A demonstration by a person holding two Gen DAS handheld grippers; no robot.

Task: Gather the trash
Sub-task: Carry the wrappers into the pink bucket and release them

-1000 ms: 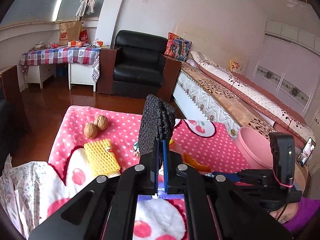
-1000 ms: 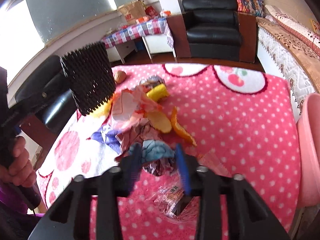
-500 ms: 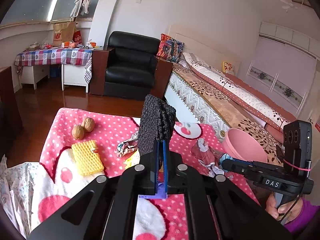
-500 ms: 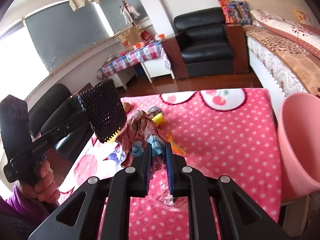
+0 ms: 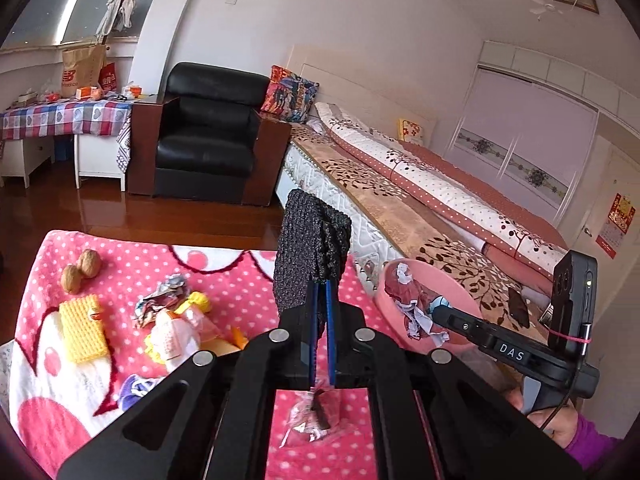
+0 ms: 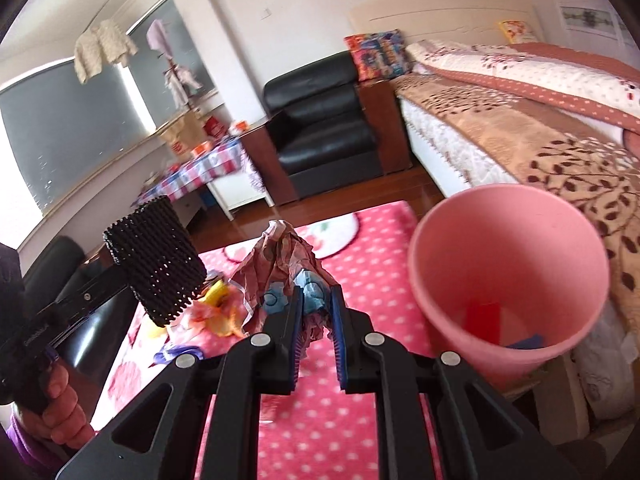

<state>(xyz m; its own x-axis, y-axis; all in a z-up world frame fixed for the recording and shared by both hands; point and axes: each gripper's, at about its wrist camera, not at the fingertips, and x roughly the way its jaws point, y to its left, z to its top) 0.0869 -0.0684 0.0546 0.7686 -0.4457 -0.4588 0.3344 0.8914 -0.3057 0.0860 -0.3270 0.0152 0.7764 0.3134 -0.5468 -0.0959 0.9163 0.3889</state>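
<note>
We are carrying trash: our left fingers clench a black net, our right fingers clench crumpled paper, and next we must release both over the bin just right of them.

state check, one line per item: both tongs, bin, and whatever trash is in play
left tongs: shut on black foam net, held up off the blanket
right tongs: shut on crumpled wrapper, lifted, beside the bin
pink bin: upright, open, a few scraps at the bottom
yellow foam net: lying flat on pink blanket
two walnuts: whole, side by side
loose wrappers and peel: not collected
</note>
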